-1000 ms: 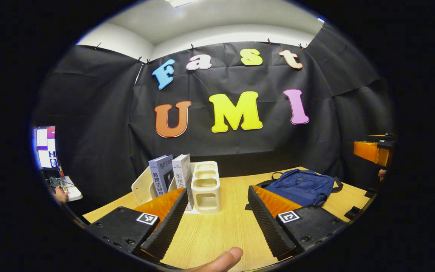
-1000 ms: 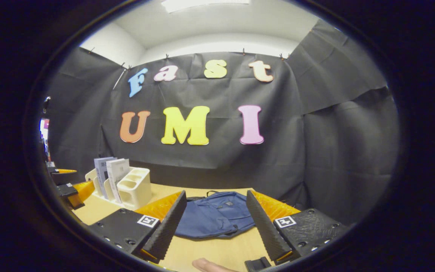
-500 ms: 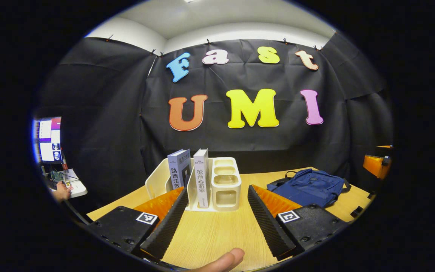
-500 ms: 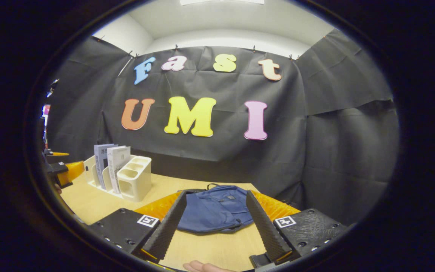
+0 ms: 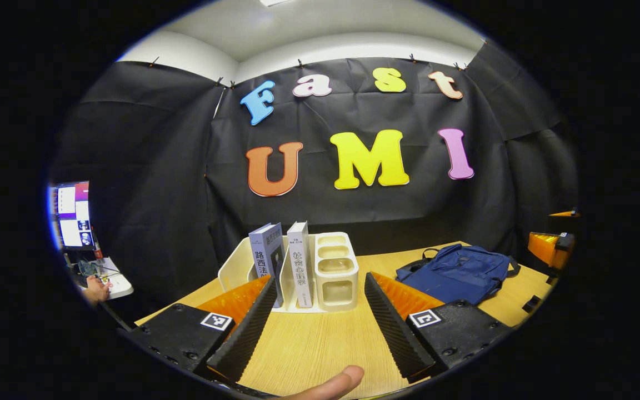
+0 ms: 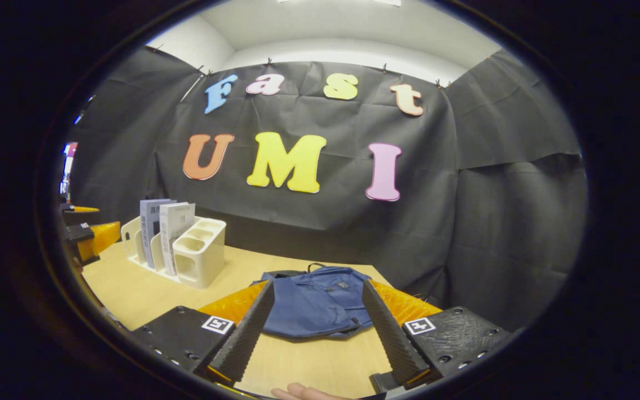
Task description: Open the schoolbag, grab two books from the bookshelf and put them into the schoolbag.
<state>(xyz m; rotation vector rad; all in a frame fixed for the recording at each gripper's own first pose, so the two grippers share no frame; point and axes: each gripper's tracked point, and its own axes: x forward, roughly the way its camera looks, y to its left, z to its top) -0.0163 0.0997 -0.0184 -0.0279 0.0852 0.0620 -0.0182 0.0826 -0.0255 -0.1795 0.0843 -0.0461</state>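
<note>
A blue schoolbag [image 6: 317, 303] lies flat and closed on the wooden table [image 6: 148, 286], straight ahead of my open right gripper [image 6: 314, 333]; in the left gripper view the schoolbag [image 5: 456, 272] lies at the right. A cream bookshelf [image 5: 331, 272] holds two upright books, a grey-blue book [image 5: 266, 255] and a white book [image 5: 299, 264]. My left gripper [image 5: 315, 328] is open, low over the table, a short way in front of the bookshelf. In the right gripper view the bookshelf [image 6: 198, 253] with the books [image 6: 164, 228] stands at the far left, with the left gripper [image 6: 89, 239] beyond it.
Black cloth walls close the booth behind the table. Past the table's left edge, a screen [image 5: 73, 214] and a person's hand [image 5: 95, 289] on a small white surface. A fingertip [image 5: 334, 383] shows at the bottom. The right gripper [image 5: 550, 247] shows at the far right edge.
Both grippers have shifted: the left view swung so the bookshelf came from left of centre to between its fingers. The right view tilted down a little, the bag now lower and nearer. Both stayed open.
</note>
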